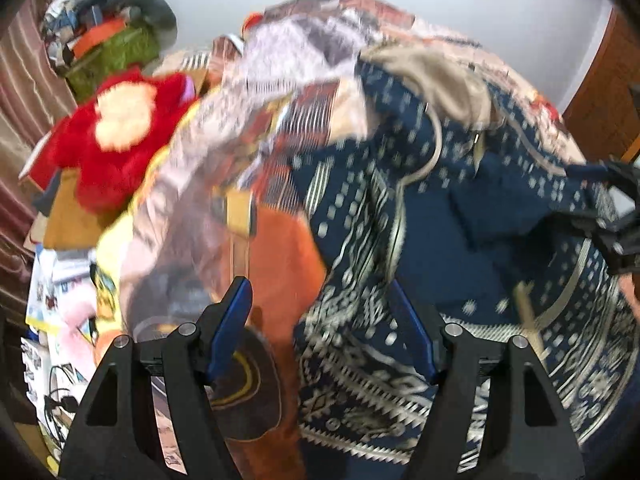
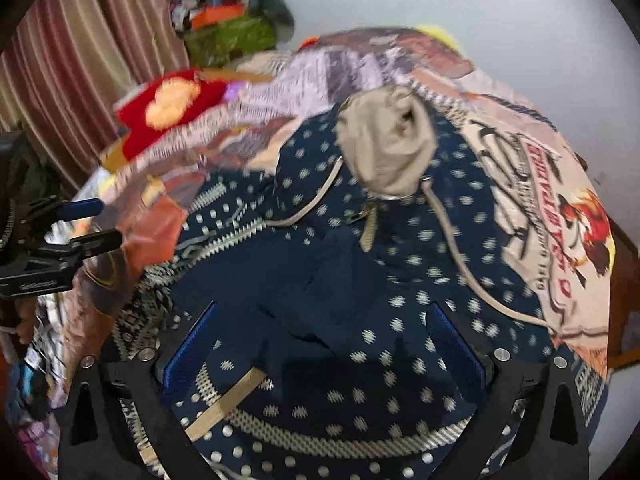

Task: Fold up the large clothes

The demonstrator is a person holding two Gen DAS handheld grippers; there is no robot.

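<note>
— Where's the garment?

— The navy patterned hoodie (image 2: 320,280) lies spread right in front of the right gripper (image 2: 320,344), its beige-lined hood (image 2: 384,140) bunched up at the far end, drawstrings (image 2: 452,232) trailing back toward the fingers.

— And that gripper's jaws?

— Spread wide, blue pads (image 2: 188,348) on either side of the dark cloth, nothing pinched between them as far as the view shows. A beige strap (image 2: 228,404) lies just below the left pad.

— The left gripper (image 1: 324,328)?

— Also wide apart. The hoodie's white-patterned hem (image 1: 360,360) sits between its fingers and to its right; an orange printed sheet (image 1: 280,264) lies ahead on its left (the frame is quite blurred there).

— Can each see the other?

— Yes, the left gripper shows at the far left of the right view, the right one at the far right edge of the left view.

— Beyond the clothes?

— A red plush toy (image 1: 116,136) ahead-left, a striped curtain (image 2: 80,60) and a white wall (image 2: 480,20).
</note>
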